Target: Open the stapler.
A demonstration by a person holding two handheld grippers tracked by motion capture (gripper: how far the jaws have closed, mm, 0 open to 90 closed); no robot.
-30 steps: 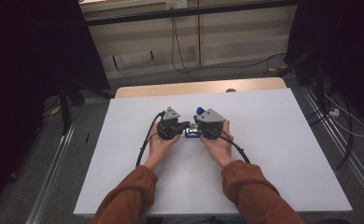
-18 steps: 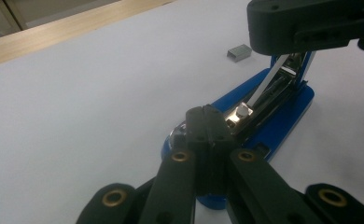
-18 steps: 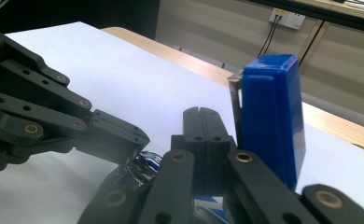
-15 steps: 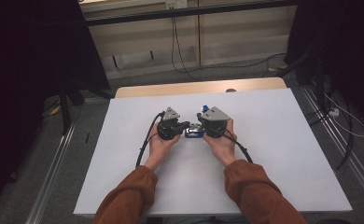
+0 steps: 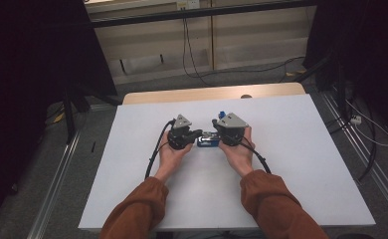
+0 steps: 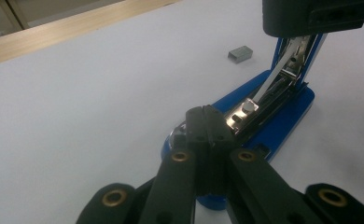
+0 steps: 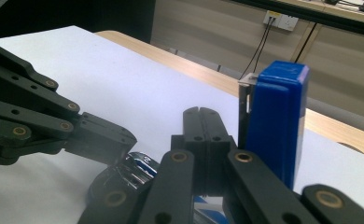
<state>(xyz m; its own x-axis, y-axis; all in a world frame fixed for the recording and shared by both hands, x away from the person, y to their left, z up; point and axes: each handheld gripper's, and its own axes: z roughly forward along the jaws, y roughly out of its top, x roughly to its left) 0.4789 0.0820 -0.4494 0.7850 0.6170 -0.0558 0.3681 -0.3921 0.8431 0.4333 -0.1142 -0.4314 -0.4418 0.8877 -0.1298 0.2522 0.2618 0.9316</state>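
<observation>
blue stapler (image 5: 208, 142) sits mid-tabletop (image 5: 291, 149), lid swung up, right between the two hands. left gripper (image 6: 207, 122) has its jaws pressed together, tips down on the stapler's metal rail. right gripper (image 7: 200, 122) jaws together too, beside the raised blue lid. small staple block (image 6: 240, 53) lies nearby.

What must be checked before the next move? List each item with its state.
1. Stapler lid swung up, standing upright: ok.
2. Magazine exposed: ok.
3. Staple strip lying free on the table beyond the stapler: ok.
4. Left gripper steadying the stapler's front end: jaws shut there, firm contact cannot tell.
5. Right gripper open to pick up staples: not ok, jaws shut beside the lid.
</observation>
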